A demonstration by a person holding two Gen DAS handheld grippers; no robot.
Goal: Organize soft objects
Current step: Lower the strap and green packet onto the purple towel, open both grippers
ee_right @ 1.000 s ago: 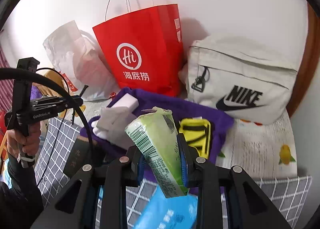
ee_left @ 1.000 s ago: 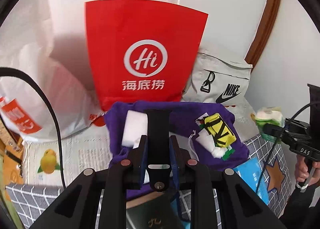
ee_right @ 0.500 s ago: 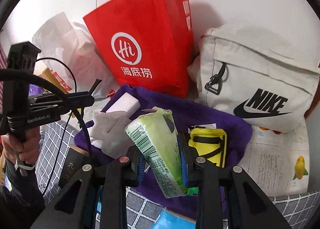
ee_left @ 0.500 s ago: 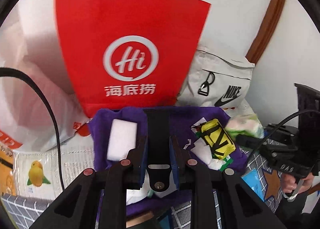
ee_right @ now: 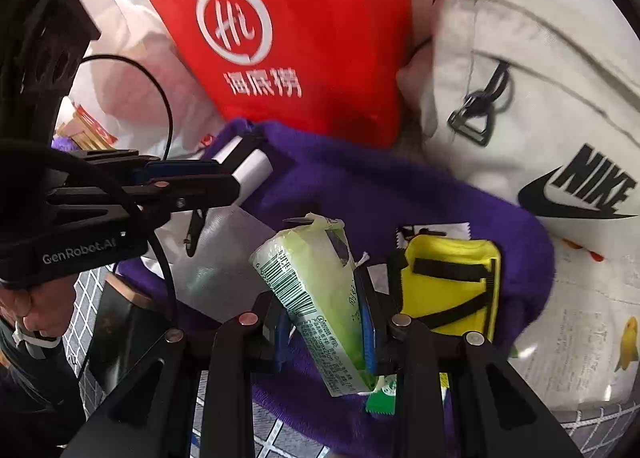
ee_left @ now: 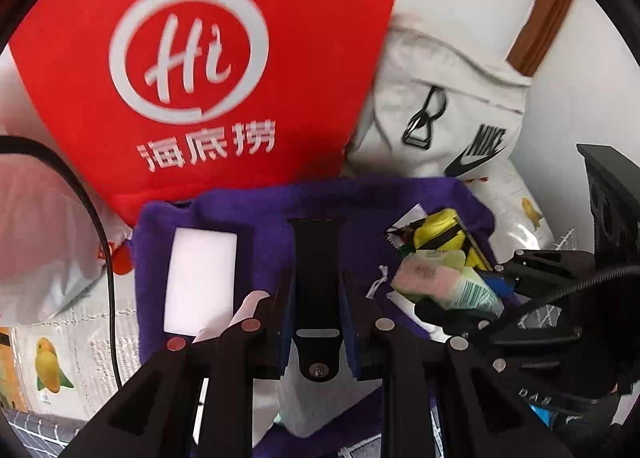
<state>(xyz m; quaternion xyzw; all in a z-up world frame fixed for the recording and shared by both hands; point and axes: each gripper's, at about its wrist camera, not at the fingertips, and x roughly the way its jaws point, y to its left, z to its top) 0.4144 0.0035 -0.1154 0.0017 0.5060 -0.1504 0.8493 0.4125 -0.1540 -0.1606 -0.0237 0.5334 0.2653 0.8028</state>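
My right gripper [ee_right: 326,322] pinches the green tissue pack [ee_right: 320,298], long axis along its fingers, over the purple towel's [ee_right: 400,193] near edge (yellow pouch [ee_right: 452,282] beside); my left gripper [ee_left: 316,314] clamps the black strap [ee_left: 316,266] mid-towel.

The counter [ee_right: 592,358] is covered by a white sheet printed with small text and yellow birds, and a grey grid-patterned cloth [ee_right: 276,432] lies over its near edge. A purple towel [ee_right: 400,193] is spread across the middle. Behind it a red paper bag [ee_left: 248,57] stands upright, just beside a pale Nike bag [ee_right: 520,97] slumped against the wall. A crumpled white plastic bag [ee_left: 44,250] sits off to the left.
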